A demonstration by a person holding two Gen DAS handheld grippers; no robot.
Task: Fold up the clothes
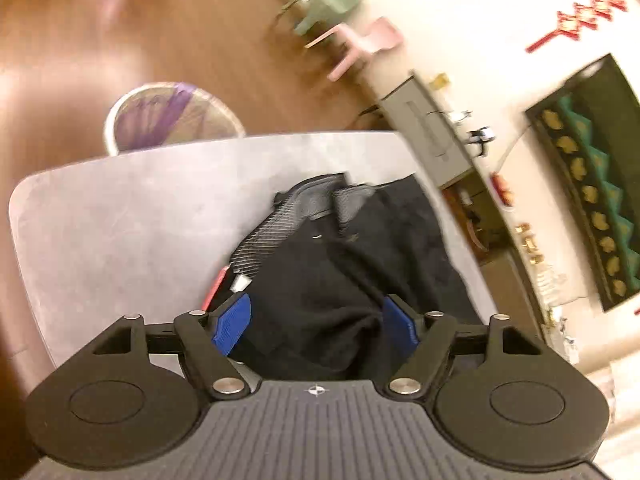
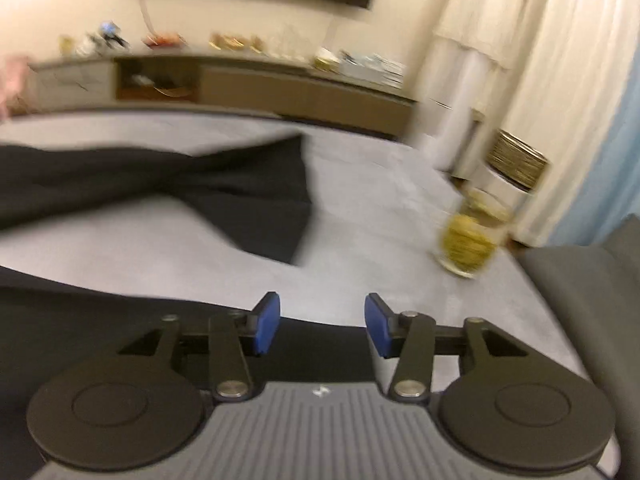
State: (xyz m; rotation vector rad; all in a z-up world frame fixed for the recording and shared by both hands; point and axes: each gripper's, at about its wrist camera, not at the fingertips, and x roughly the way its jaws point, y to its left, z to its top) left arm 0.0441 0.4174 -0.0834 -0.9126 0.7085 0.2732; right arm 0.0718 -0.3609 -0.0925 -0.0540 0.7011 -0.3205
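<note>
A black garment point(image 1: 340, 264) lies bunched on the grey table point(image 1: 120, 220), with a grey striped band point(image 1: 280, 220) along its left and far edge. My left gripper point(image 1: 316, 328) is open just above it, and a fold of the black cloth rises between its blue pads point(image 1: 232, 328) without being pinched. In the right wrist view the black garment point(image 2: 160, 176) stretches in from the left and ends in a wide hem. Another black part point(image 2: 80, 320) lies near. My right gripper point(image 2: 322, 328) hangs open over that cloth's edge, nothing between its pads.
A glass point(image 2: 468, 244) with yellow contents stands near the table's right edge point(image 2: 400, 208). A grey chair back point(image 2: 592, 280) is at the right. A mesh basket point(image 1: 172, 116) with a purple liner stands on the floor beyond the table. A small pink-red item point(image 1: 216, 288) peeks from under the garment.
</note>
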